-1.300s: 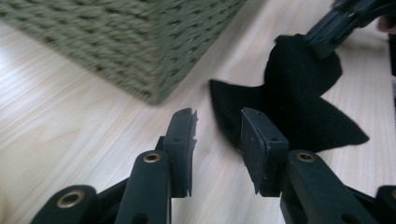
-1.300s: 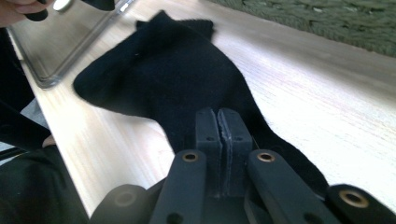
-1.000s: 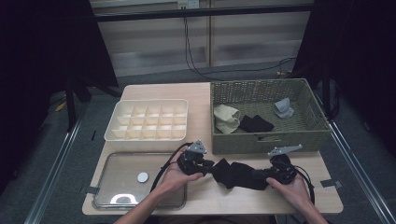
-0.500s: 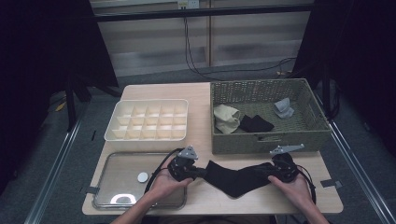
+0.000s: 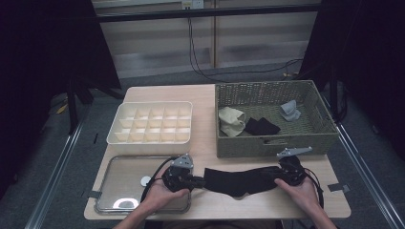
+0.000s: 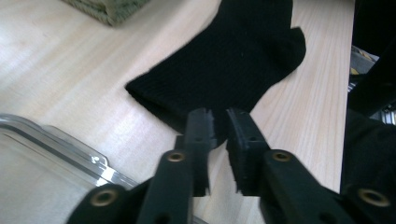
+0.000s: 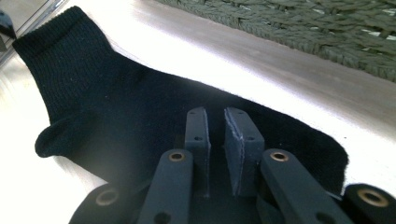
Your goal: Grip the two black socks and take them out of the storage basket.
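Note:
A black sock (image 5: 239, 180) lies stretched flat along the front of the wooden table (image 5: 205, 95), cuff to the left. My left gripper (image 5: 197, 181) sits at the cuff's edge. In the left gripper view its jaws stand a narrow gap apart, pinching the corner of the sock's cuff (image 6: 243, 60). My right gripper (image 5: 282, 172) is at the toe end. In the right gripper view its jaws are nearly together on the dark sock (image 7: 116, 116), which spreads out under and around them.
A woven basket (image 5: 267, 145) at the back right holds a cream sock (image 5: 231, 120), a black sock (image 5: 261, 126) and a grey sock (image 5: 290, 110). A white divided organiser (image 5: 150, 122) stands at the back left. A clear tray (image 5: 119, 183) lies beside the left hand.
The sock was bunched between the grippers a second ago. The grippers have moved apart and lowered, and the sock now lies stretched out flat on the table.

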`<state>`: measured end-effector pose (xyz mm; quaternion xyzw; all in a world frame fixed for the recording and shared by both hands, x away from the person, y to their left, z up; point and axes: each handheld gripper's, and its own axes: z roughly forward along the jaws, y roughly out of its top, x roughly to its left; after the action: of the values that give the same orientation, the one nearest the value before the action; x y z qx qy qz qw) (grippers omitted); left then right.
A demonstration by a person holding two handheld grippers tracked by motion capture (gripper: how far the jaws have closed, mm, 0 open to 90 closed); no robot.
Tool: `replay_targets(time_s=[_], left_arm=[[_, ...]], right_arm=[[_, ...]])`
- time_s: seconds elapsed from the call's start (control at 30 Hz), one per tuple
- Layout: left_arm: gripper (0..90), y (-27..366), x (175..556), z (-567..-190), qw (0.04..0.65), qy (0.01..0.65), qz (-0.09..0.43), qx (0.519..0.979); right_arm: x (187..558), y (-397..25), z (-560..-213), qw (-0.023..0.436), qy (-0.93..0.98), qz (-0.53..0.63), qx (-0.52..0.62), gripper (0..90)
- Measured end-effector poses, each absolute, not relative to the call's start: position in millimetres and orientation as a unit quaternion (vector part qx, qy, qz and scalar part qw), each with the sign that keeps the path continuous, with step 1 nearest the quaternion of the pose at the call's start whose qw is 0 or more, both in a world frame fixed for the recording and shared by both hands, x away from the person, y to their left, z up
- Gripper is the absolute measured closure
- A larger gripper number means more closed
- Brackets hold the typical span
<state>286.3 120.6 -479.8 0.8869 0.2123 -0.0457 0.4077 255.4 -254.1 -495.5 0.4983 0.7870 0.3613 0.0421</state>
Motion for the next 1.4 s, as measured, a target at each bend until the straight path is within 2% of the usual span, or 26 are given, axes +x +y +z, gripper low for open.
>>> replay_targets(time_s=[0.1,0.17,0.37,0.53,0.67,0.83,1.0,1.17,1.4], left_arm=[[73.6,121,291,-475,0.418,0.215,-0.036,0.882],[76.5,114,295,-475,0.416,0.200,-0.019,0.887],[79.1,102,303,-489,0.385,0.184,-0.026,0.904],[78.8,106,299,-493,0.391,0.194,-0.038,0.899],[77.8,105,291,-495,0.389,0.189,-0.042,0.901],[68.8,104,289,-492,0.389,0.192,-0.041,0.900],[61.6,111,289,-481,0.415,0.206,-0.046,0.885],[54.1,127,289,-470,0.420,0.222,-0.015,0.880],[44.6,150,287,-464,0.422,0.238,0.000,0.875]], right_arm=[[256,-254,-496,0.043,0.787,0.363,0.497,78.9],[256,-254,-496,0.043,0.788,0.365,0.494,78.8],[257,-254,-496,0.048,0.787,0.366,0.495,78.9],[257,-254,-496,0.048,0.787,0.365,0.495,78.6],[254,-254,-494,0.054,0.793,0.361,0.488,71.0],[250,-252,-489,0.054,0.787,0.381,0.482,65.4],[247,-249,-478,0.062,0.773,0.404,0.485,58.4],[248,-238,-475,0.046,0.780,0.408,0.473,57.3],[252,-208,-464,0.025,0.794,0.427,0.431,57.7]])
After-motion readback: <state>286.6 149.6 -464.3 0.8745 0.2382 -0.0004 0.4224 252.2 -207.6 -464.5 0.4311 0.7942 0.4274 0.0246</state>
